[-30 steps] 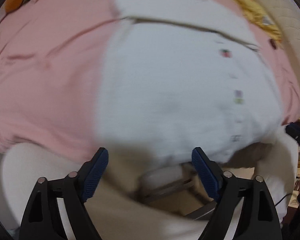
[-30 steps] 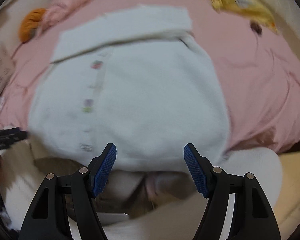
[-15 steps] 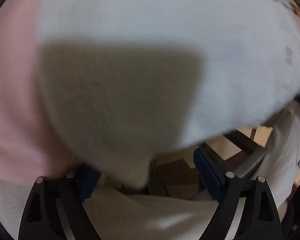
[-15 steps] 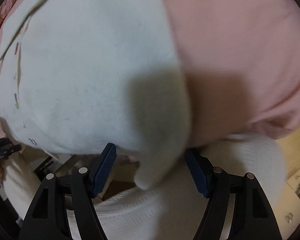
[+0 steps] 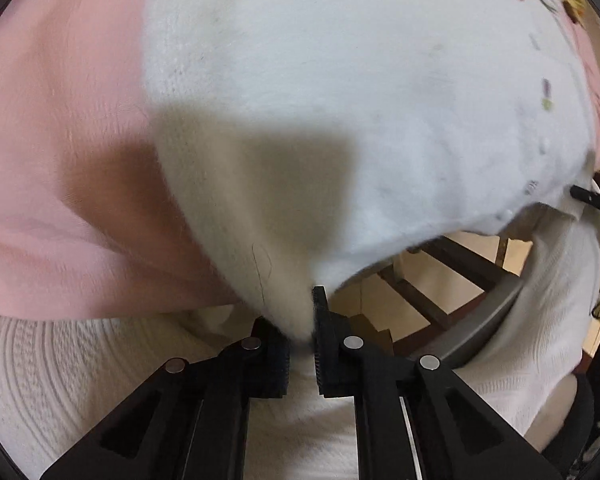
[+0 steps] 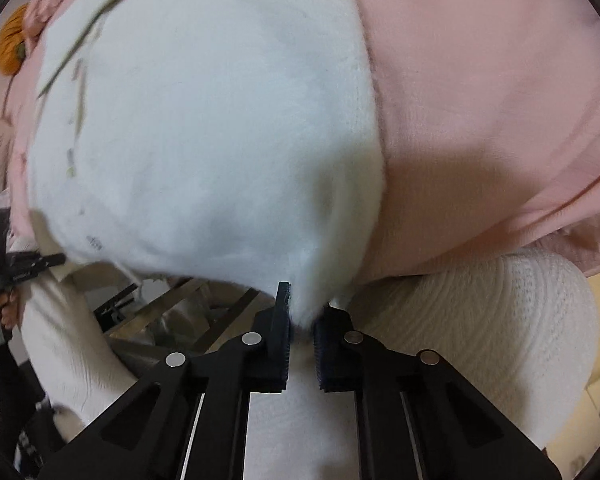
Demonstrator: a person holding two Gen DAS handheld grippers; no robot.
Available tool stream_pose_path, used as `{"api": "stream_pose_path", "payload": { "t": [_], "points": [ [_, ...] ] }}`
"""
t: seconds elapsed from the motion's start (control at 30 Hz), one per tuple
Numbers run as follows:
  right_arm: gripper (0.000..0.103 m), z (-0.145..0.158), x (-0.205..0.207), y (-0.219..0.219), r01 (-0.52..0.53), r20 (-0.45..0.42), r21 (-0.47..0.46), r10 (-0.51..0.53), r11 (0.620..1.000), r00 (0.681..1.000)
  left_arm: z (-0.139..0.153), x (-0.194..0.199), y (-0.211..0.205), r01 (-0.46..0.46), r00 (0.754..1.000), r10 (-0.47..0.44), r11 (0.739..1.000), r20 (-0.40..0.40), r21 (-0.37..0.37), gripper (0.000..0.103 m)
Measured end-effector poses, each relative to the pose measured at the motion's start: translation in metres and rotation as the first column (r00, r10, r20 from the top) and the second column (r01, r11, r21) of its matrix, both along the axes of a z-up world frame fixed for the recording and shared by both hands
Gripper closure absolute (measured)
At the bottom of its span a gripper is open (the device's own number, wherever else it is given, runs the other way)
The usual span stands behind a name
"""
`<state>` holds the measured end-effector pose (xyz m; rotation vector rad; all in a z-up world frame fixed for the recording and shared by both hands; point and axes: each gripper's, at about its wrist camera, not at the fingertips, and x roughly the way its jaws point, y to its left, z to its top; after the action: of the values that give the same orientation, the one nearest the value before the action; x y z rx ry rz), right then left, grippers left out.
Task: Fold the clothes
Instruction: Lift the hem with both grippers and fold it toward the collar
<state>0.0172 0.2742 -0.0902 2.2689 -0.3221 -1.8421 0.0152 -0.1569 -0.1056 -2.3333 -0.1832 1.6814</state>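
Observation:
A fluffy white cardigan with small coloured buttons lies spread on a pink bedsheet. My left gripper is shut on the cardigan's near left hem corner at the bed's edge. In the right wrist view the same cardigan fills the middle, and my right gripper is shut on its near right hem corner. Both corners are pinched between the blue pads and lifted slightly off the sheet.
A white knit-clad knee or cushion sits just below the bed edge in both views. A dark wooden frame and floor show under the hem. An orange object lies at the far left of the bed.
Both grippers moved down to the cardigan's near hem and closed from wide open onto its two corners.

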Motion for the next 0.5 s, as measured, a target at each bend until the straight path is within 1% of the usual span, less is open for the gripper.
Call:
{"api": "stream_pose_path", "payload": {
  "t": [0.03,0.07,0.13,0.2,0.27,0.3,0.33,0.4,0.43,0.5],
  "points": [
    [0.094,0.003,0.001,0.001,0.005,-0.009,-0.019,-0.005,1.000,1.000,0.005,0.000,-0.001,-0.020,1.000,0.020,0.999,-0.011,0.037,0.093],
    [0.094,0.009,0.001,0.001,0.013,-0.022,-0.042,-0.014,0.999,1.000,0.011,-0.003,-0.003,-0.050,0.998,0.053,0.994,-0.024,0.096,0.093],
    [0.094,0.020,0.001,0.005,0.042,-0.050,-0.103,-0.047,0.994,0.998,0.023,-0.007,-0.007,-0.097,0.992,0.110,0.976,-0.056,0.192,0.094],
    [0.094,0.031,0.000,0.011,0.073,-0.086,-0.185,-0.090,0.980,0.992,0.035,-0.011,-0.011,-0.135,0.982,0.165,0.951,-0.086,0.279,0.094],
    [0.094,0.041,-0.003,0.019,0.113,-0.118,-0.283,-0.151,0.952,0.981,0.049,-0.017,-0.016,-0.171,0.965,0.230,0.914,-0.124,0.369,0.094],
    [0.094,0.045,-0.006,0.023,0.132,-0.127,-0.317,-0.180,0.939,0.975,0.056,-0.020,-0.018,-0.185,0.955,0.261,0.895,-0.141,0.407,0.094],
    [0.094,0.049,-0.011,0.026,0.153,-0.144,-0.366,-0.218,0.918,0.965,0.061,-0.023,-0.019,-0.197,0.943,0.292,0.877,-0.158,0.439,0.094],
    [0.094,0.062,-0.035,0.026,0.179,-0.169,-0.431,-0.274,0.884,0.947,0.072,-0.033,-0.028,-0.226,0.911,0.363,0.837,-0.196,0.499,0.094],
    [0.094,0.064,-0.038,0.029,0.196,-0.182,-0.468,-0.311,0.862,0.933,0.077,-0.039,-0.038,-0.246,0.892,0.402,0.817,-0.208,0.522,0.094],
    [0.094,0.066,-0.046,0.034,0.220,-0.205,-0.495,-0.358,0.841,0.911,0.083,-0.051,-0.060,-0.301,0.847,0.485,0.775,-0.218,0.556,0.094]
  ]
}}
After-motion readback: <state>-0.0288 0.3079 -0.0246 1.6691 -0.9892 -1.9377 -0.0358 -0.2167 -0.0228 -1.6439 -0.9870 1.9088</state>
